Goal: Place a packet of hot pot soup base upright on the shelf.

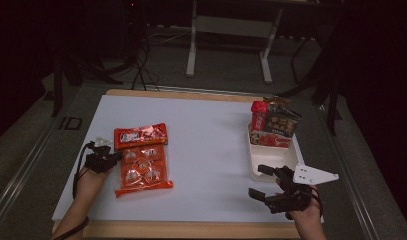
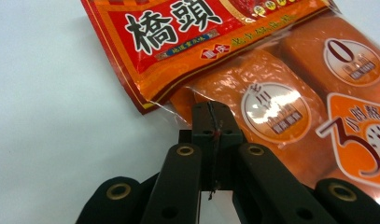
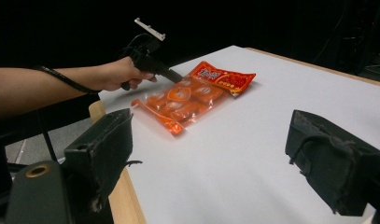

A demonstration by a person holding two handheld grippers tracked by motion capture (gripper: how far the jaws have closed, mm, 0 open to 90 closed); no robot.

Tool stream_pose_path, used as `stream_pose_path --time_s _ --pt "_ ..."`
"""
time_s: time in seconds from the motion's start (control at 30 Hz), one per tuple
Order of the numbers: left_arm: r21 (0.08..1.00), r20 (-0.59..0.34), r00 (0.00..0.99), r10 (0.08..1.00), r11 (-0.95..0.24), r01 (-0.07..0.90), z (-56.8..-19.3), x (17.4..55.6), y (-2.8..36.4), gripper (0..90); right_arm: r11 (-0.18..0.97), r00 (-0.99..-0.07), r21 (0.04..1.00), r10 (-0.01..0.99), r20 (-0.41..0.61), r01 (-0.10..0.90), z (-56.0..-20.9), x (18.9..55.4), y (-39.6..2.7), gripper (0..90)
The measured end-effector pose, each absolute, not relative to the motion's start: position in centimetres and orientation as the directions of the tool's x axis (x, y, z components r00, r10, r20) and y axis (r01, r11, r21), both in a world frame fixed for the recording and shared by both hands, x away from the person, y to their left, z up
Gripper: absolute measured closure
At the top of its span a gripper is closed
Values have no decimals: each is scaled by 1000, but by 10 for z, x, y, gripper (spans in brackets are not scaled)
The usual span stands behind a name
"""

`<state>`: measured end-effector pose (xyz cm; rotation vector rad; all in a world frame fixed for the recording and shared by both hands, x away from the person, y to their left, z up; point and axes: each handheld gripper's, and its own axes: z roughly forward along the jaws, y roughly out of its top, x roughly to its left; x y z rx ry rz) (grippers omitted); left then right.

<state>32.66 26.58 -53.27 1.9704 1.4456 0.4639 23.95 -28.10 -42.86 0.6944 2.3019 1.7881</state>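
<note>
The orange snack packet [image 1: 142,159] lies flat on the white table top [image 1: 211,150], toward the person's left side, its long axis running from the near edge of the table away toward the far edge, with the red printed header at the far end. Taking that packet as the mark: the left gripper [image 1: 111,159] sits right at its left long edge, about midway along, and in the left gripper view [image 2: 214,122] its jaws are pressed together with the tips at the clear plastic border of the packet [image 2: 281,93]; whether a sliver of film is pinched between them I cannot tell. The right gripper [image 1: 265,182] is well apart from the packet, off to its right and nearer the table's front edge, jaws spread wide with nothing between them, as the right gripper view shows [image 3: 211,154]. The white tray [image 1: 271,160] with its upright snack bags [image 1: 273,122] stands farther right again, beyond the right gripper. So the left hand is plainly the nearer one, and the packet lies directly ahead of its tips, broadside on; any push or pinch there would, I judge, act across the packet's short width toward the tray side.
</note>
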Motion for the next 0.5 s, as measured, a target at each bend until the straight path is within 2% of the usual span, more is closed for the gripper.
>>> stream_pose_path --time_s 0.17,0.5 --pt "665 -56 350 935 -226 712 -532 328 259 900 189 -884 945 439 162 267 -428 239 -280 147" --pt "664 -64 421 905 -276 695 -531 330 226 900 186 -884 945 438 164 268 -428 238 -280 147"
